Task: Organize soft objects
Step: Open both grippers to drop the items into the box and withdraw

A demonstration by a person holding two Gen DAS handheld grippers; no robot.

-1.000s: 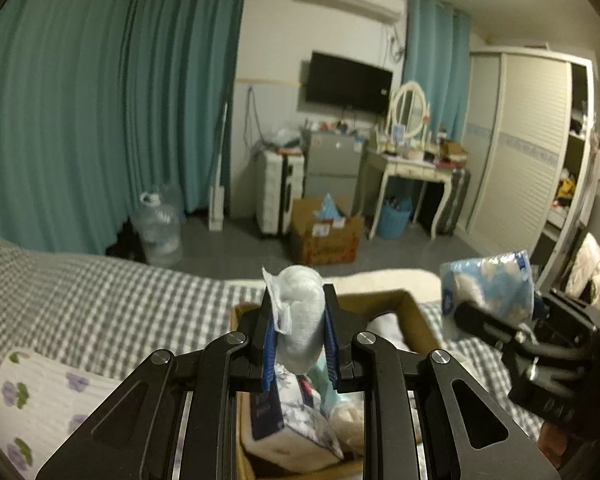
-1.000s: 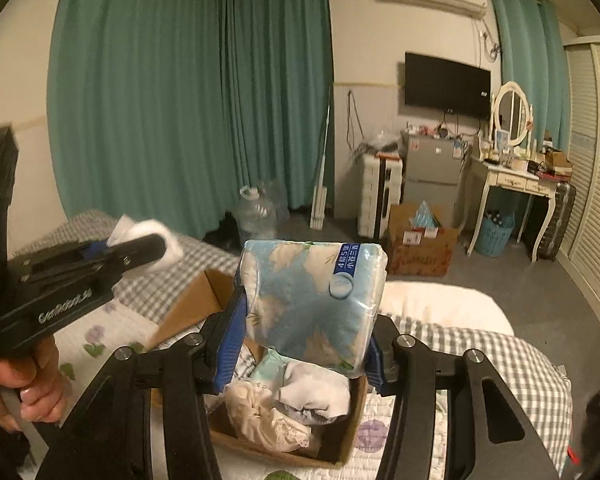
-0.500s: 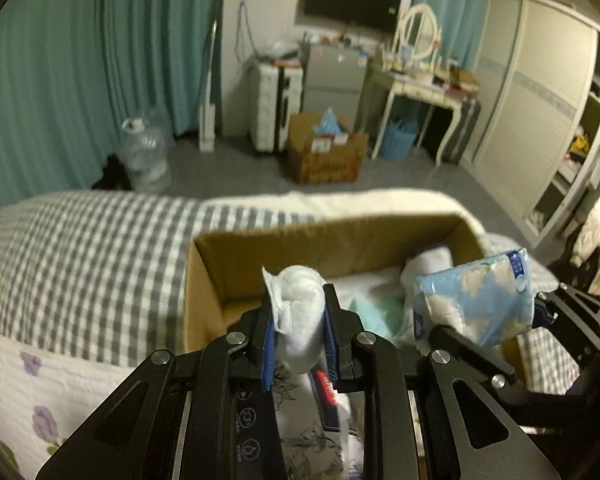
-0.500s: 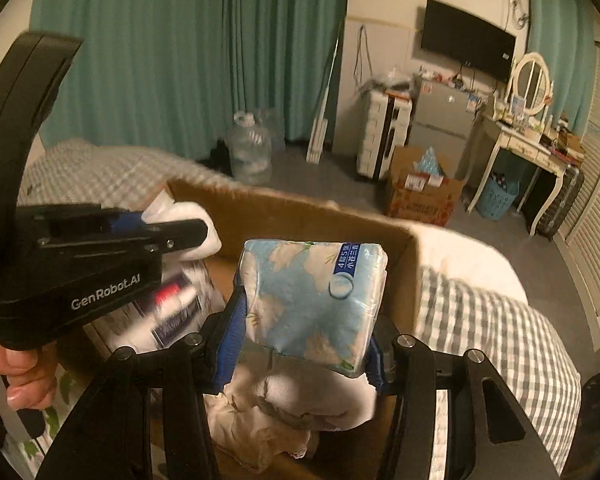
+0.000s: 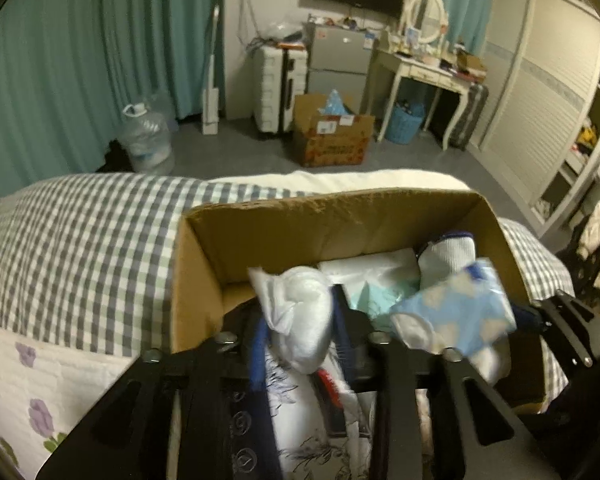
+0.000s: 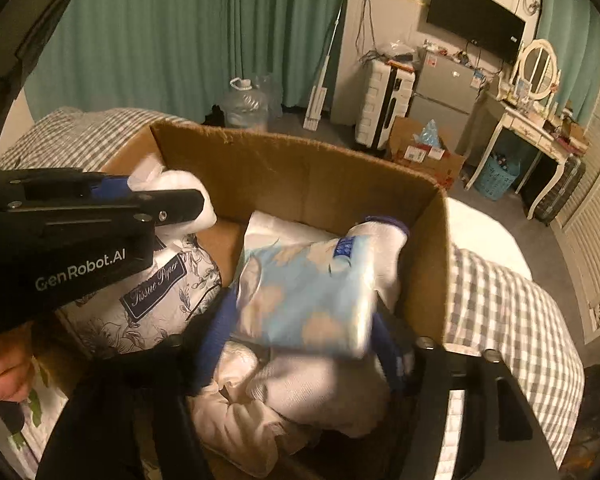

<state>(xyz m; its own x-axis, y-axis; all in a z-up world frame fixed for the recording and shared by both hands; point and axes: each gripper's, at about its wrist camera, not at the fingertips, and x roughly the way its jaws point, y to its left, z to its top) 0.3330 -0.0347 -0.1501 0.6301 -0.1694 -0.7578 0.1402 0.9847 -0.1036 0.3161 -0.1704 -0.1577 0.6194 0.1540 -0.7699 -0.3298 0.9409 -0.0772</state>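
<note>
Left gripper (image 5: 300, 320) clamped on white soft pack (image 5: 298, 316), right gripper (image 6: 304, 320) on blue tissue pack (image 6: 304, 296); both low inside cardboard box (image 6: 300, 168) on bed. Lower into free gaps, part fingers only once seated, avoid crushing contents

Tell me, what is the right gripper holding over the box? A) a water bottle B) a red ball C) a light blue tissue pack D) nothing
C: the right gripper is shut on the light blue tissue pack, held low over the cardboard box.
</note>
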